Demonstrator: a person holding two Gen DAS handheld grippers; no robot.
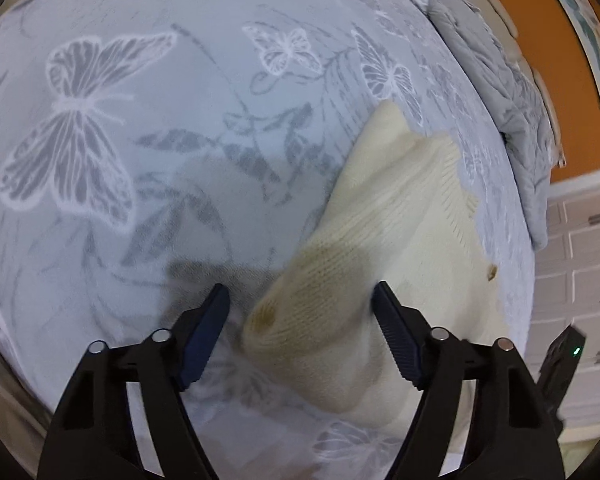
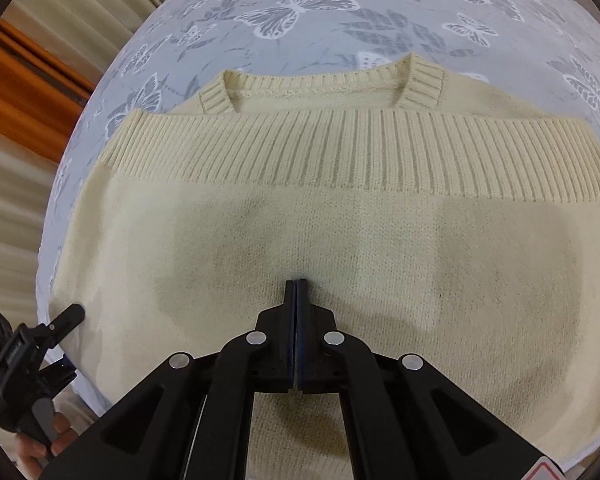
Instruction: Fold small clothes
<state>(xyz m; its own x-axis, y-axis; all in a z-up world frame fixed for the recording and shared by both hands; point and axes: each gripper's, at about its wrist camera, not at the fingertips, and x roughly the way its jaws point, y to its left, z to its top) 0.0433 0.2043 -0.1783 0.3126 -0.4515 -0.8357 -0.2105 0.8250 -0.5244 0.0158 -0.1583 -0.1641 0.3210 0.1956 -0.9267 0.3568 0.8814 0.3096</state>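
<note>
A small cream knit sweater [image 2: 340, 240] lies folded on a grey bed sheet with butterfly print [image 2: 300, 12], its ribbed hem laid up near the neckline. My right gripper [image 2: 296, 284] is shut, its tips resting on the sweater's middle with nothing between them. In the left wrist view my left gripper [image 1: 300, 296] is open, its jaws astride a corner of the sweater [image 1: 380, 240] that sticks out toward it. The left gripper also shows in the right wrist view [image 2: 66, 316] at the sweater's left edge.
A crumpled grey blanket [image 1: 500, 92] lies along the bed's far side by an orange wall [image 1: 540, 20]. White drawers [image 1: 580, 264] stand beyond the bed edge. Beige curtains [image 2: 40, 40] hang past the other side.
</note>
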